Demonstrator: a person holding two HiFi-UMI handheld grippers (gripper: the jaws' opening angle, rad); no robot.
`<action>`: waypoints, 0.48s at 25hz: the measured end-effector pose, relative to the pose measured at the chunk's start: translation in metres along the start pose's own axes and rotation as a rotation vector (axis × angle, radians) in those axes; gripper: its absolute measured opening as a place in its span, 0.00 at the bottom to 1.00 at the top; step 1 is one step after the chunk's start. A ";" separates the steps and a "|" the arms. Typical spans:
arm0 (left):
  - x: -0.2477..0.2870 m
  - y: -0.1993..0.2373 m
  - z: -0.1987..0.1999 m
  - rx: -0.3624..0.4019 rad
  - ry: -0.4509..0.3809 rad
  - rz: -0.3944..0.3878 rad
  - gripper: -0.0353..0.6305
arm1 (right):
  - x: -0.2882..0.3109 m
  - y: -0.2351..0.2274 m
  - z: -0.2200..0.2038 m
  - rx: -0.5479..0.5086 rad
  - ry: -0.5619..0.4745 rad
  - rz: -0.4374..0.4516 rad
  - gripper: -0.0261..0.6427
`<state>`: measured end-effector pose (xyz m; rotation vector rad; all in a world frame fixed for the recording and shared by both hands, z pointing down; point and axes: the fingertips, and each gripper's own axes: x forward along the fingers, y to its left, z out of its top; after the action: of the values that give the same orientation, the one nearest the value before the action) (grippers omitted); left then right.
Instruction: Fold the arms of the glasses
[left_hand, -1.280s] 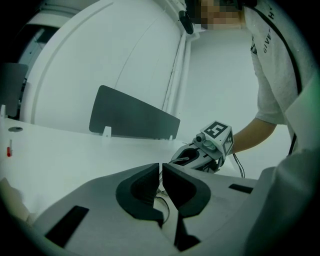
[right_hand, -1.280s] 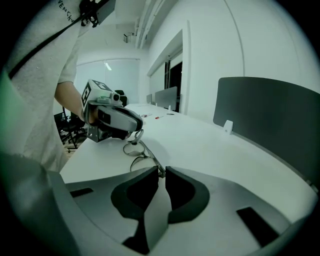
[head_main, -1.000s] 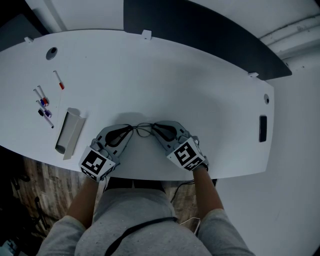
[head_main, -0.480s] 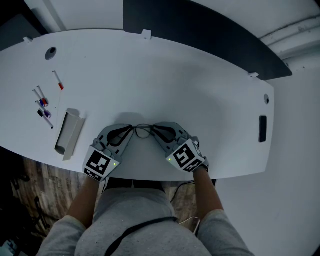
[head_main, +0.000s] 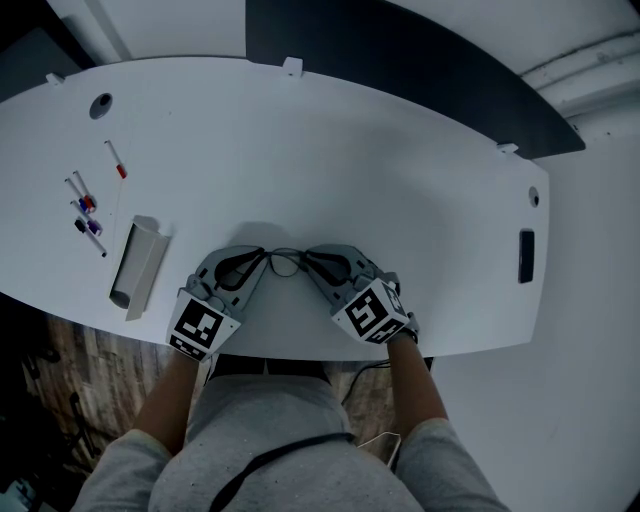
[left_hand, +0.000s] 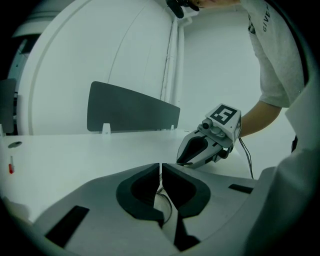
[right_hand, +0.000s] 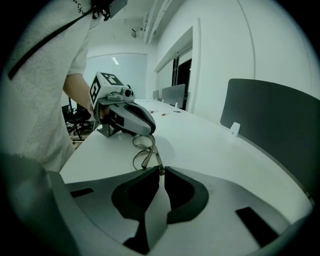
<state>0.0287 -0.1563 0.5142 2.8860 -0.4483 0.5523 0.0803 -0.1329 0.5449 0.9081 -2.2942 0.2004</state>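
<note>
The glasses (head_main: 285, 262) are by the near edge of the counter (head_main: 350, 150). The left hand-held gripper (left_hand: 160, 167) is pressed together on a thin part at one end of them. The right hand-held gripper (right_hand: 161, 171) pinches the frame's other end between its tips.

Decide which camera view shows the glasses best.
The right gripper view: the glasses appear close, both rims clear. The head view shows them small and dim; the left gripper view, only a sliver of wire.
</note>
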 end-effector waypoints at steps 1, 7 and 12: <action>0.000 -0.001 -0.001 0.004 0.004 -0.001 0.09 | 0.000 0.000 -0.001 -0.003 0.004 0.000 0.11; -0.001 -0.002 -0.003 0.009 0.015 0.004 0.09 | -0.003 0.001 -0.005 -0.001 0.009 -0.001 0.11; -0.001 -0.002 -0.004 0.011 0.019 0.004 0.09 | -0.003 0.003 -0.005 -0.007 0.009 0.000 0.11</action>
<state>0.0274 -0.1536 0.5174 2.8883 -0.4502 0.5837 0.0825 -0.1275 0.5472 0.9025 -2.2850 0.1961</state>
